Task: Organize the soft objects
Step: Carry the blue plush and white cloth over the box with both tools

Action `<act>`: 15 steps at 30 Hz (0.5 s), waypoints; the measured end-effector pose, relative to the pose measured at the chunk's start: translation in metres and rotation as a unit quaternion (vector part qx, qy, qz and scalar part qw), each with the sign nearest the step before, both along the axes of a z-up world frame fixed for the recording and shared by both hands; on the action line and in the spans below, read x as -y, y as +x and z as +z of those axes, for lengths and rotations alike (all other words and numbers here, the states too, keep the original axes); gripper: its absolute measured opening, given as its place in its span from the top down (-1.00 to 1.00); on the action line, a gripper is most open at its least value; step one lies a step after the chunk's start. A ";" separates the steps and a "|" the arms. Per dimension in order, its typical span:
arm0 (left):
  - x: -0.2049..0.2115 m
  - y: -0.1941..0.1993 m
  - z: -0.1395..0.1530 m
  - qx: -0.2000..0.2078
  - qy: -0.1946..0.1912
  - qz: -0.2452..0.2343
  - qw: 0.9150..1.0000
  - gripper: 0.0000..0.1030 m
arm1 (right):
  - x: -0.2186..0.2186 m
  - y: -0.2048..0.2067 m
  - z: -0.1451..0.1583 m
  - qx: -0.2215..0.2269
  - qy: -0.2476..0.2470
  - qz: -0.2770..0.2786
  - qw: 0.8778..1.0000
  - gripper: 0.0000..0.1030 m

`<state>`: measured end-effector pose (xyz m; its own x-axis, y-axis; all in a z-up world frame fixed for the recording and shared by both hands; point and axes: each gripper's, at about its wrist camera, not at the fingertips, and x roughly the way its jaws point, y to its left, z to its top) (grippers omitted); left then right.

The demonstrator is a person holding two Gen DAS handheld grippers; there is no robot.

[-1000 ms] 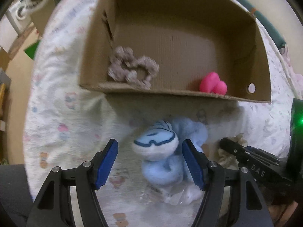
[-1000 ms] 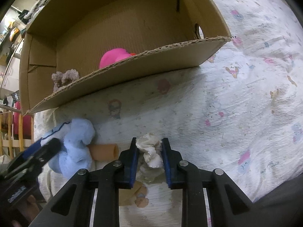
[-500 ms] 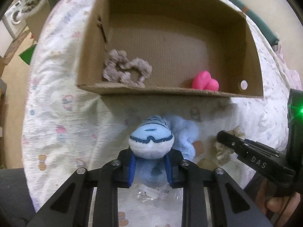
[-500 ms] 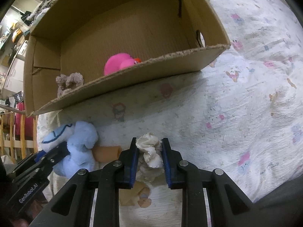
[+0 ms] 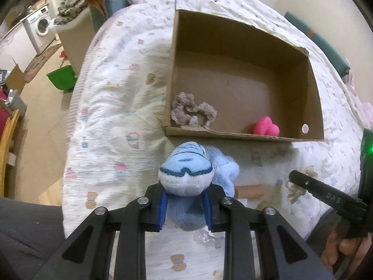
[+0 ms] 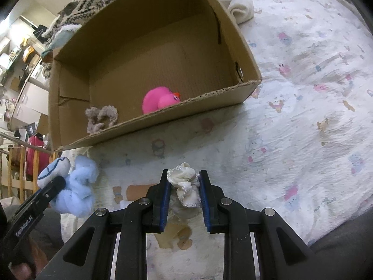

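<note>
With the cardboard box just beyond on the bed, the left gripper, whose jaws have just closed, pinches the blue plush toy and the right gripper clamps the cream scrunchie, both evidently bound for the box beside the pink duck and grey scrunchie.

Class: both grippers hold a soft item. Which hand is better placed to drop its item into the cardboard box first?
Left, marginally: its blue plush hangs just short of the cardboard box rim; the cream scrunchie sits farther back.
</note>
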<state>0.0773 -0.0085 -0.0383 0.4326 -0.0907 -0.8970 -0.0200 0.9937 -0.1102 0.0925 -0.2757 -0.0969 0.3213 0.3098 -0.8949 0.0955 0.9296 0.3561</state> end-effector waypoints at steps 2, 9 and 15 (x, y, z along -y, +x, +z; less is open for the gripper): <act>-0.002 -0.002 0.000 0.004 0.004 0.005 1.000 0.56 | 0.002 -0.003 0.004 0.005 0.001 0.000 1.000 0.50; -0.008 -0.014 0.002 0.015 0.011 0.021 1.000 0.56 | 0.004 -0.012 0.019 0.027 -0.001 0.005 1.000 0.50; -0.017 -0.030 0.028 0.046 0.018 0.043 0.998 0.57 | 0.011 -0.029 0.050 0.074 0.012 0.003 0.997 0.50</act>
